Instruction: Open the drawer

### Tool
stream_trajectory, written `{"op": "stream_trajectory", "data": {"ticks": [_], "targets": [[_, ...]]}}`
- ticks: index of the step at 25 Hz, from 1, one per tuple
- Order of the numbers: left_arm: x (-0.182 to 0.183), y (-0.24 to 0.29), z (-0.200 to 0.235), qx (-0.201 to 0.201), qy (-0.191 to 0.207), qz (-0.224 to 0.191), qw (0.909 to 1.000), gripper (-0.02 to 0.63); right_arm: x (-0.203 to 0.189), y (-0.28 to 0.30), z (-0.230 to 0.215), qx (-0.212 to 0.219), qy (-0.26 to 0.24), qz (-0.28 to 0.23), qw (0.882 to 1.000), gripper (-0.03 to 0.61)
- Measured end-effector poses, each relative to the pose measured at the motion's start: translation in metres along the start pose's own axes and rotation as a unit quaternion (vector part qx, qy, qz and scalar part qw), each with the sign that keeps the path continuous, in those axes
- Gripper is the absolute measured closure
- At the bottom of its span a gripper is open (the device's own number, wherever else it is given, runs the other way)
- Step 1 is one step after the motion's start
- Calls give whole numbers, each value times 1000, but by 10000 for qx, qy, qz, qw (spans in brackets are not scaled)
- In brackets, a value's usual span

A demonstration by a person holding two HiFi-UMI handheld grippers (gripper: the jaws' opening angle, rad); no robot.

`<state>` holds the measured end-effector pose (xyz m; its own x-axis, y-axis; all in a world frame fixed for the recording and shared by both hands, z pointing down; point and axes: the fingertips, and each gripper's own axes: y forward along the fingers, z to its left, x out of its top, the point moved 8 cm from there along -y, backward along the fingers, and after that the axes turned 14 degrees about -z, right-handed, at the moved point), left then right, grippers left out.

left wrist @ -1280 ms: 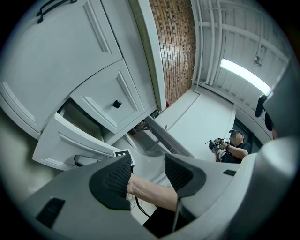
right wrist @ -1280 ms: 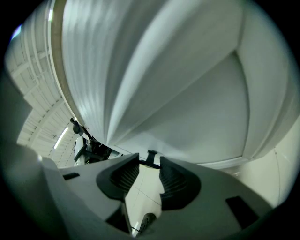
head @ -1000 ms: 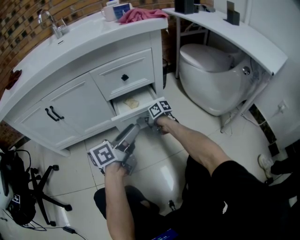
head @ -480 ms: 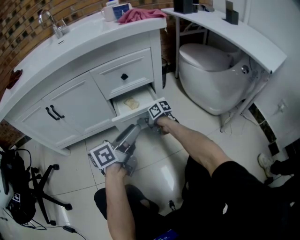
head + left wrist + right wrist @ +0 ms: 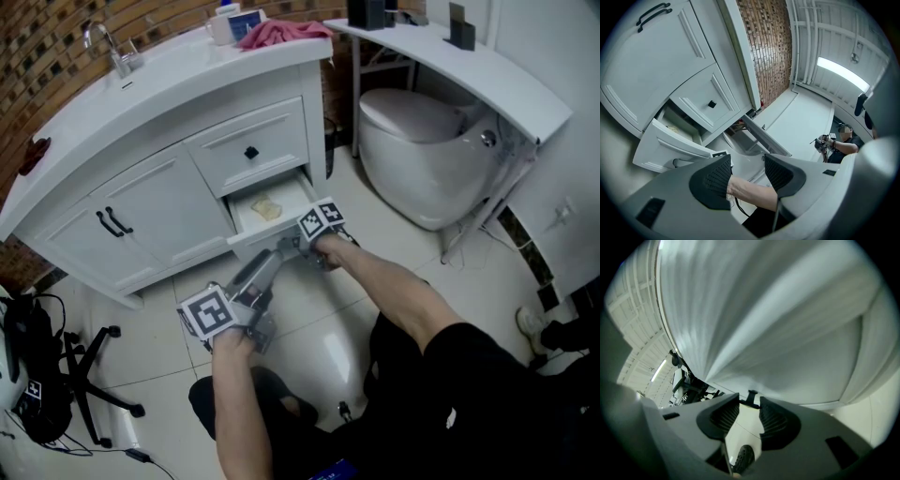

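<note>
The white vanity's lower drawer [image 5: 259, 234] stands partly pulled out, with a small yellowish item [image 5: 265, 207] lying inside. My right gripper [image 5: 290, 244] is at the drawer front. In the right gripper view the white front [image 5: 778, 333] fills the frame and the black knob [image 5: 751, 397] sits between the narrow-set fingertips of that gripper [image 5: 745, 412], which is shut on it. My left gripper [image 5: 270, 261] hangs low over the floor beside the right one. It is open and holds nothing [image 5: 747, 174]. From there the drawer [image 5: 665, 145] shows ajar under the closed upper drawer [image 5: 711, 104].
A toilet [image 5: 422, 150] stands close on the right. Left of the drawers are cabinet doors with black handles [image 5: 112, 223]. On the countertop are a faucet [image 5: 108, 47] and a pink cloth [image 5: 281, 30]. A chair base [image 5: 84, 375] sits at lower left.
</note>
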<state>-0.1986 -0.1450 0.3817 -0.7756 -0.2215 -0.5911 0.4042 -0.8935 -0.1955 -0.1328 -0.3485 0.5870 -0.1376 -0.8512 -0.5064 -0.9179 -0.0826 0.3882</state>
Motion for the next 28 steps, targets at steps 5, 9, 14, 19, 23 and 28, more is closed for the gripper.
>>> {"op": "stream_trajectory", "data": {"ticks": [5, 9, 14, 19, 23, 28], "targets": [[-2, -7, -4, 51, 39, -2, 10000, 393, -4, -3, 1, -41, -70, 61, 9999, 426], [-2, -11, -8, 49, 36, -42, 10000, 393, -8, -5, 4, -64, -58, 85, 9999, 426], [-4, -13, -13, 17, 65, -42, 10000, 393, -9, -6, 5, -96, -89, 81, 9999, 426], [-5, -16, -15, 35, 110, -32, 9999, 393, -12, -7, 7, -107, -140, 141, 9997, 427], [-7, -17, -16, 58, 75, -45, 9999, 393, -15, -10, 7, -121, -143, 181, 9997, 428], [-10, -14, -22, 26, 120, 5, 9999, 393, -15, -11, 9, -107, -178, 195, 9996, 428]]}}
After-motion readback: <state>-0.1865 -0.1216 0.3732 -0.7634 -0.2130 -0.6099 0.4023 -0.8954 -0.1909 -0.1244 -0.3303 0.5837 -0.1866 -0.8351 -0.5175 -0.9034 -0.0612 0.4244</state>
